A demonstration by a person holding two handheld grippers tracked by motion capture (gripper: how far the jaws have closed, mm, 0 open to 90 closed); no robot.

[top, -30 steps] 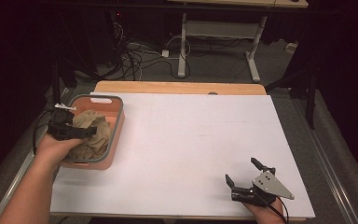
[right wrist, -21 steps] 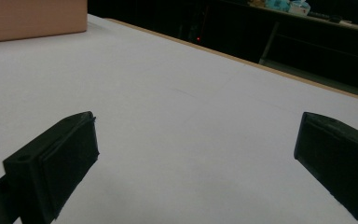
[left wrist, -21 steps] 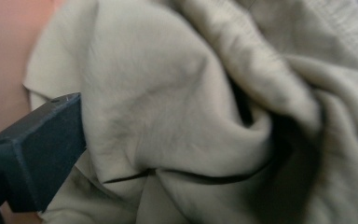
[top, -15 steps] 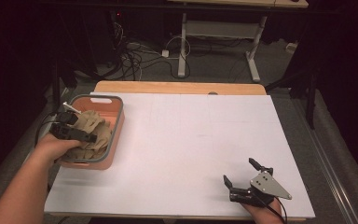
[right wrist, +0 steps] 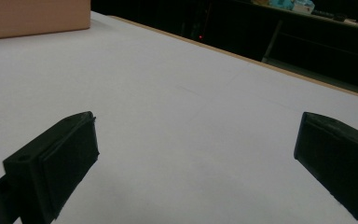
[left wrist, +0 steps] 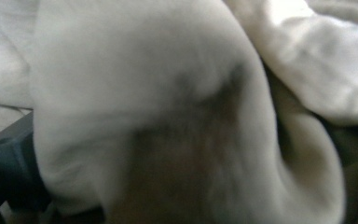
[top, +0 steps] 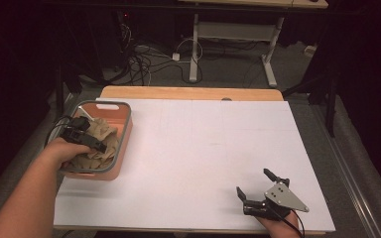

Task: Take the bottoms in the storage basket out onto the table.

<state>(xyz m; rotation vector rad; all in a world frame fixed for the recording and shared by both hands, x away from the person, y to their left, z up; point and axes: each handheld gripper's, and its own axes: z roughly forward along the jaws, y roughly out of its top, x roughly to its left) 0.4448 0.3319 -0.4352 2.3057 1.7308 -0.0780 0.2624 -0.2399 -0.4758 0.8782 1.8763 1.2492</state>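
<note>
Beige cloth (top: 99, 141) bunched inside pink bin (top: 124, 131), under left gripper (top: 87, 140). Left gripper view: pale fabric (left wrist: 168, 116) pressed against lens, blurred; one grey finger (left wrist: 14, 163) at lower left, grip on cloth cannot be told. Right gripper (right wrist: 196, 163) fingers spread wide, empty, over bare white tabletop (right wrist: 168, 84); bin corner beyond left finger. No readable writing.
</note>
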